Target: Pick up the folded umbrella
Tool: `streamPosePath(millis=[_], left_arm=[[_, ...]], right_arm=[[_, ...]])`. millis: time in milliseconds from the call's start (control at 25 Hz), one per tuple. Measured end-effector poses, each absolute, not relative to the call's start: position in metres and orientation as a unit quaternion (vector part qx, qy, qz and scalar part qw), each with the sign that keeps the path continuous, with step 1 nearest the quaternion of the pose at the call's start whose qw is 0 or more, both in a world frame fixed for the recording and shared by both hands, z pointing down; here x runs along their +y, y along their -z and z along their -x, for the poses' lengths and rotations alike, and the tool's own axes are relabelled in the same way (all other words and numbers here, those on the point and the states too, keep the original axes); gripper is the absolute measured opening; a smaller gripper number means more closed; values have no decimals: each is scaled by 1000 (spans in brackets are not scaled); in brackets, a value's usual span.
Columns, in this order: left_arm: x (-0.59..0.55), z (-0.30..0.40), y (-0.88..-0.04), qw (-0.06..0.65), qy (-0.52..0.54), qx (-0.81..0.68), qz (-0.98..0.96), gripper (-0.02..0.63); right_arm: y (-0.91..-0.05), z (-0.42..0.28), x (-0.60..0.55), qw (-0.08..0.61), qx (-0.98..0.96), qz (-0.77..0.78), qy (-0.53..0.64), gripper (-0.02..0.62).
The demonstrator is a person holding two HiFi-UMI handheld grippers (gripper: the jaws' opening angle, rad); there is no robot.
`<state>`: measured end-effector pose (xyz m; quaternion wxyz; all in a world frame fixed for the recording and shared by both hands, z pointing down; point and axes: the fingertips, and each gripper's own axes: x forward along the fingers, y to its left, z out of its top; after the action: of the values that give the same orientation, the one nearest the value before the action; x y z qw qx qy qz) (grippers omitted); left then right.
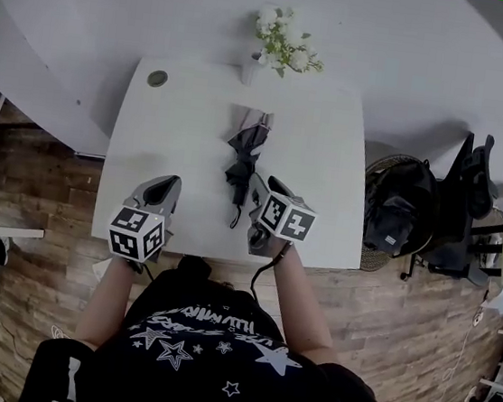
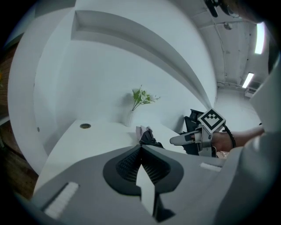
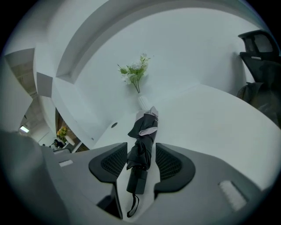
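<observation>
Right gripper (image 3: 141, 147): jaws stand apart, one to each side of the folded umbrella (image 3: 142, 136). The umbrella's lower canopy sits between the pads. I see no pad pressing on it, so I log no grip. It still lies flat on the table (image 3: 206, 118).

Umbrella: dark canopy with a paler panel near the far end. The handle (image 3: 137, 180) and wrist strap (image 3: 131, 206) point back toward the near edge. In the head view the umbrella (image 1: 244, 154) runs lengthwise down the middle of the white table (image 1: 329, 160), and the right gripper (image 1: 255, 187) is at its near end.

Left gripper (image 2: 140, 148): jaws closed together, nothing between them. In the head view it (image 1: 170, 181) hovers over the near-left part of the table, well left of the umbrella.

Further out: a small vase of white flowers (image 1: 279, 49) at the far edge, just beyond the umbrella's tip. A round cable port (image 1: 157, 78) is in the far-left corner. A dark bag (image 1: 400, 209) is off the table's right side, over the wooden floor (image 1: 418, 325).
</observation>
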<state>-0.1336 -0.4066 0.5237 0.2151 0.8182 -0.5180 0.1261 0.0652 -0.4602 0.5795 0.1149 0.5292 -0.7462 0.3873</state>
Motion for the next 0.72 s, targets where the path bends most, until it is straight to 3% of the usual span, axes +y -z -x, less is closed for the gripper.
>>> streamPosePath(millis=[320,720], left_arm=[[-443,149,-535,231,-125,-504,-823,0],[-470,165,-551,253,-124,-492,-824,0]], right_arm=[[-615,-36,-492,146,-715,-522,-442,319],[-642,-21,-515,227,-692,-537,-426,321]])
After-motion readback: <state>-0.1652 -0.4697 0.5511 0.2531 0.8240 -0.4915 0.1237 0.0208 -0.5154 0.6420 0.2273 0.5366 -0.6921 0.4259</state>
